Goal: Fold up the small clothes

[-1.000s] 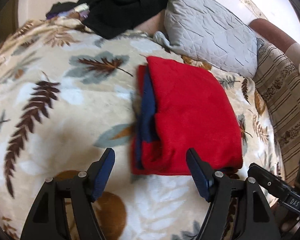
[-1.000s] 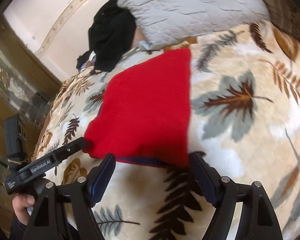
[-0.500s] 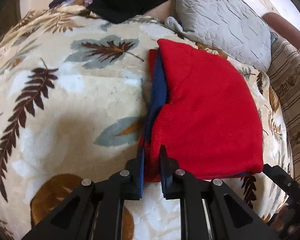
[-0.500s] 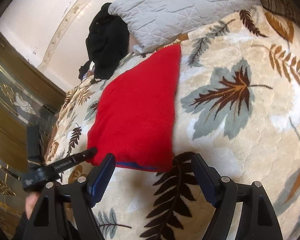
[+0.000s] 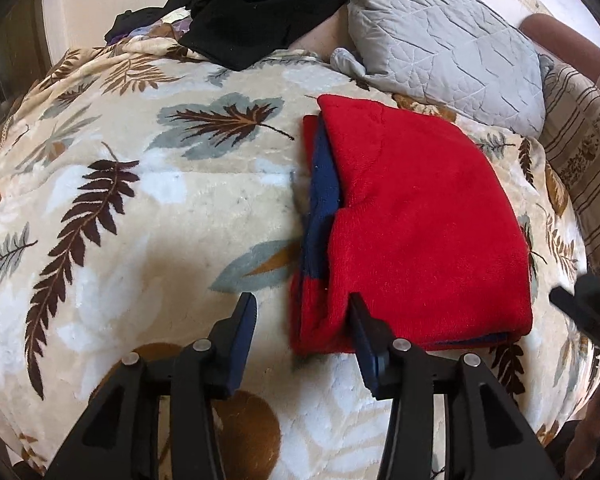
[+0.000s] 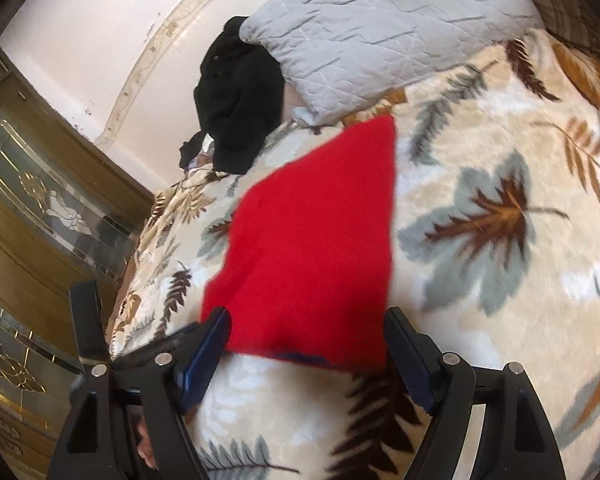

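A folded red garment with a blue lining (image 5: 416, 224) lies on the leaf-patterned blanket (image 5: 148, 216). It also shows in the right wrist view (image 6: 316, 248). My left gripper (image 5: 302, 320) is open at the garment's near left corner, its right finger against the red cloth. My right gripper (image 6: 306, 340) is open and empty, its fingers either side of the garment's near edge.
A grey quilted pillow (image 5: 448, 44) and a heap of black clothes (image 5: 252, 4) lie at the head of the bed. A striped cover (image 5: 580, 160) is on the right. A wooden glazed door (image 6: 40, 216) stands beyond the bed's left side.
My left gripper closed on the garment's near left corner half a second ago and has now opened and let it go. My right gripper has moved closer to the garment's near edge.
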A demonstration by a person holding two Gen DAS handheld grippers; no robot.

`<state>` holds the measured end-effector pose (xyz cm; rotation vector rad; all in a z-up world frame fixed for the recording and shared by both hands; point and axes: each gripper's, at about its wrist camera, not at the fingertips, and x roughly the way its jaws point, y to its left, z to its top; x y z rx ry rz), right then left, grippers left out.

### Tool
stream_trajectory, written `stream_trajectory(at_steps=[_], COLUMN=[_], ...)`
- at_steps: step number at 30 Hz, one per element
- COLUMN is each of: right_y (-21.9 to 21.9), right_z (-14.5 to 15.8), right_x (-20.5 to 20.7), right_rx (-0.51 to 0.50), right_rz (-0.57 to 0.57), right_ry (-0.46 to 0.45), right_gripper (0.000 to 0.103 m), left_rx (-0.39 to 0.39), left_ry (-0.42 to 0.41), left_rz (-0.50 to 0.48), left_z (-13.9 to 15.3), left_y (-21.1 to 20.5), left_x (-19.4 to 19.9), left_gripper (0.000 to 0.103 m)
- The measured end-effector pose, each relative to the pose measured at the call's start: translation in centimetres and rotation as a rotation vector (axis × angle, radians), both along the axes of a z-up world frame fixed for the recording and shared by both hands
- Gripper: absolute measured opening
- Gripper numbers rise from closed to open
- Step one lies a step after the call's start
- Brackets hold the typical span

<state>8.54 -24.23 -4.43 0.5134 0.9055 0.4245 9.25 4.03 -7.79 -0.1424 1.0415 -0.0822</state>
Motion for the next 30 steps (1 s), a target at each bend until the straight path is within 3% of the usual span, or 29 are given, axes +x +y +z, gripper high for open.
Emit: stream_trajectory(at_steps=[4,10,12,15,16,17,18,19,20,23,24,25,26,27,29,30], right_y=[1.5,-0.6,-1.3,-0.3,0.5,1.5,2.5,2.9,3.0,2.6,2.3,2.1,1.7,1.6,1.2,1.1], right_z=[-0.7,-2.1,-3.6,-6.5,-6.9,-6.8,-5.8,-4.9,-3.6,-0.7,-1.5,-2.7,-4.6,-5.4,-5.2,-5.0], right_x=[1.8,1.1,2.1,4.2,4.6,4.9,5.0,5.0,4.9,4.8,5.3,5.7,6.0,5.7,4.1,3.5], right_rx=[-0.011,0.008,0.032,0.065,0.055,-0.008,-0.088,-0.123,-0.156,-0.244,-0.267,-0.264,-0.250,-0.223,-0.185,-0.184], right_rz=[0.026,-0.113,-0.128,-0.057,-0.013,0.023,0.048,0.062,0.070,0.079,0.083,0.081,0.068,0.060,0.045,0.039], right_ry=[0.040,0.050,0.121,0.230,0.243,0.250,0.223,0.203,0.174,0.106,0.138,0.184,0.255,0.270,0.210,0.193], right_gripper=[0.081,0.081,0.081,0.080,0.058,0.034,0.033,0.029,0.027,0.026,0.026,0.030,0.036,0.040,0.062,0.070], left_rx=[-0.005,-0.079,-0.128,-0.200,-0.205,-0.182,-0.167,-0.187,-0.187,-0.224,-0.229,-0.206,-0.179,-0.180,-0.187,-0.160], left_ry=[-0.001,-0.042,-0.042,0.009,0.034,0.042,0.046,0.058,0.057,0.038,0.050,0.062,0.072,0.070,0.053,0.052], left_rz=[0.015,0.025,0.030,0.012,0.000,-0.015,-0.040,-0.055,-0.049,-0.053,-0.049,-0.042,-0.027,-0.015,-0.006,-0.001], left_z=[-0.2,0.1,-0.3,-1.7,-2.3,-2.6,-2.6,-2.3,-1.6,-0.4,-0.8,-1.4,-2.1,-2.4,-2.0,-1.7], left_y=[0.3,1.7,1.8,1.3,0.9,0.5,0.0,-0.2,-0.5,-1.3,-1.7,-2.0,-2.2,-1.9,-1.4,-1.3], left_x=[-0.1,0.1,0.8,1.9,2.2,2.4,2.5,2.5,2.4,1.8,1.7,1.8,1.8,1.7,1.1,0.9], left_gripper=[0.060,0.072,0.072,0.073,0.072,0.066,0.039,0.028,0.026,0.025,0.026,0.034,0.039,0.049,0.056,0.067])
